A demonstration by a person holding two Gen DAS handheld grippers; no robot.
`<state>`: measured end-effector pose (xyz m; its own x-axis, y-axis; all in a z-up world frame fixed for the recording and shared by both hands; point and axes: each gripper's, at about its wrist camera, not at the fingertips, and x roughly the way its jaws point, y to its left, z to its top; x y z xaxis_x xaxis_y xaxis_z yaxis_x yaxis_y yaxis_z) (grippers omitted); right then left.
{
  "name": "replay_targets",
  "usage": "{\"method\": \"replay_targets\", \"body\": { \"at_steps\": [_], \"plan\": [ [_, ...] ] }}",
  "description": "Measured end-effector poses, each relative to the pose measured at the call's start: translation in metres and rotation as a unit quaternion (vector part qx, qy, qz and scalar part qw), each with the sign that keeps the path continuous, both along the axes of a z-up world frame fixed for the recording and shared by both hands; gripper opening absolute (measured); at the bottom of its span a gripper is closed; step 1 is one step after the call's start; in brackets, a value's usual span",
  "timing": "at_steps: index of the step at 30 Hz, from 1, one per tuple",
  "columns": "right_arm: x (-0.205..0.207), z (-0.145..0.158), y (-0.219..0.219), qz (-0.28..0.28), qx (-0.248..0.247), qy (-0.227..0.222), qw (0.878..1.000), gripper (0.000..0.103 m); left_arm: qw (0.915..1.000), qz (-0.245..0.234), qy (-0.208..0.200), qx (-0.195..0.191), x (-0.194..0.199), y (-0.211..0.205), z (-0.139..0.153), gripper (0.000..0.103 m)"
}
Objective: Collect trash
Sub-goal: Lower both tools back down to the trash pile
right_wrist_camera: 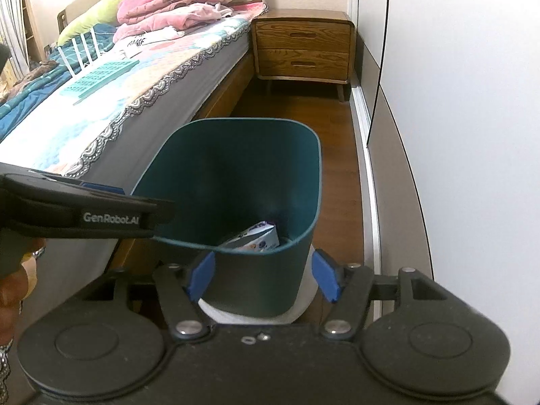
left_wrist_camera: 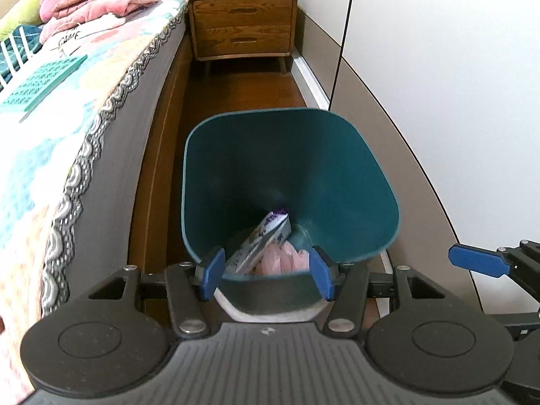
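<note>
You're hovering both grippers, left gripper (left_wrist_camera: 266,275) and right gripper (right_wrist_camera: 265,276), jaws part-open and empty, over the bin (left_wrist_camera: 337,175); clipping its rim risks tipping it.

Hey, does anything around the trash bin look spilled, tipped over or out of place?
Nothing stands out. The teal bin stands upright on the wooden floor beside the bed, with a carton and pink bag inside. No litter shows on the visible floor.

left tongs (right_wrist_camera: 101,189) arm: "GenRobot.AI" | white cloth (left_wrist_camera: 69,35) on bed: "GAME"
</note>
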<state>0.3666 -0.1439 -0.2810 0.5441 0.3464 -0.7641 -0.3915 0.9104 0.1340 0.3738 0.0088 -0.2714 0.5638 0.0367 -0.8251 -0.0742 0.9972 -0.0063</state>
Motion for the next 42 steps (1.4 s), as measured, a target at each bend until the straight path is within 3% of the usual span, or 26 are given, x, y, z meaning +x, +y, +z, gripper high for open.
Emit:
{"method": "replay_targets", "body": {
  "at_steps": [19, 22, 36, 39, 42],
  "plan": [
    [-0.053, -0.042, -0.015, 0.01, -0.001, 0.029, 1.0, 0.073, 0.9995, 0.009, 0.029, -0.004, -0.062, -0.015, -0.052, 0.054],
    [-0.059, -0.054, -0.018, 0.008, -0.001, 0.04, 0.999, 0.074, 0.9992, 0.011, 0.038, -0.012, -0.069, -0.016, -0.067, 0.07],
    [-0.102, -0.142, -0.034, 0.0, -0.027, 0.114, 0.993, 0.081, 0.9926, 0.04, 0.111, -0.03, -0.104, -0.011, -0.173, 0.071],
    [-0.111, -0.163, -0.04, -0.001, -0.034, 0.127, 0.991, 0.086, 0.9909, 0.046, 0.121, -0.036, -0.11, -0.009, -0.195, 0.081],
    [-0.122, -0.186, -0.041, 0.009, -0.045, 0.138, 0.989, 0.091, 0.9899, 0.041, 0.131, -0.036, -0.115, -0.012, -0.218, 0.081]
  ]
}}
